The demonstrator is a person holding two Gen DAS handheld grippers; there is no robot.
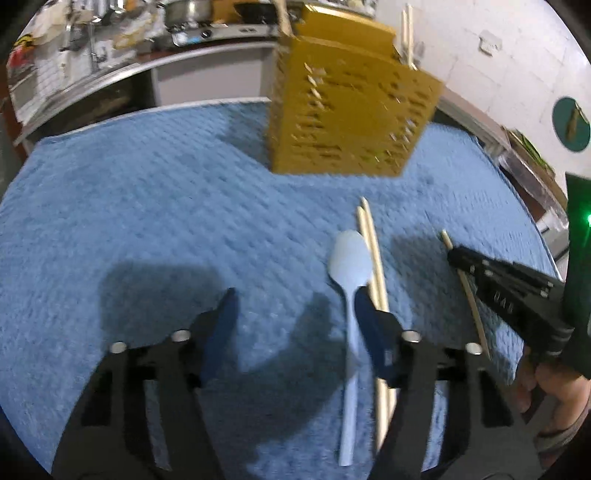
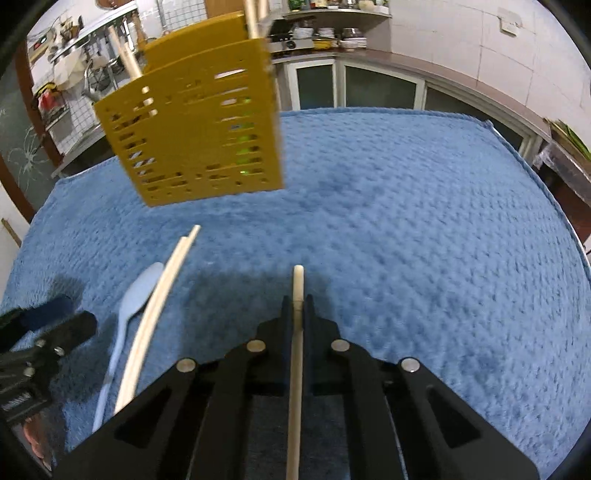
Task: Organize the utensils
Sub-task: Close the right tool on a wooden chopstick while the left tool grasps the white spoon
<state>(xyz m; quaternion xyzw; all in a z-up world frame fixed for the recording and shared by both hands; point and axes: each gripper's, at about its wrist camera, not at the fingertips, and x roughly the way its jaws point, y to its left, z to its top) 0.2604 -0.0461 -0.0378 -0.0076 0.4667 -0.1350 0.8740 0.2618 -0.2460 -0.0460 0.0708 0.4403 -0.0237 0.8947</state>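
A yellow slotted utensil holder (image 1: pixel 351 114) stands on the blue towel (image 1: pixel 147 206) at the back, with chopsticks (image 1: pixel 406 33) sticking out of it; it also shows in the right wrist view (image 2: pixel 199 133). A pale blue spoon (image 1: pixel 349 280) and a pair of chopsticks (image 1: pixel 373 251) lie side by side on the towel. My left gripper (image 1: pixel 295 306) is open just above them, its right finger over the spoon's handle. My right gripper (image 2: pixel 297 306) is shut on a single chopstick (image 2: pixel 297 332) low over the towel.
The blue towel (image 2: pixel 406 221) covers the table. Kitchen counters with pots and dishes (image 2: pixel 332 37) stand behind it. My right gripper shows in the left wrist view (image 1: pixel 454 254) at the right; the spoon (image 2: pixel 129 302) and the chopstick pair (image 2: pixel 159 302) show left of it.
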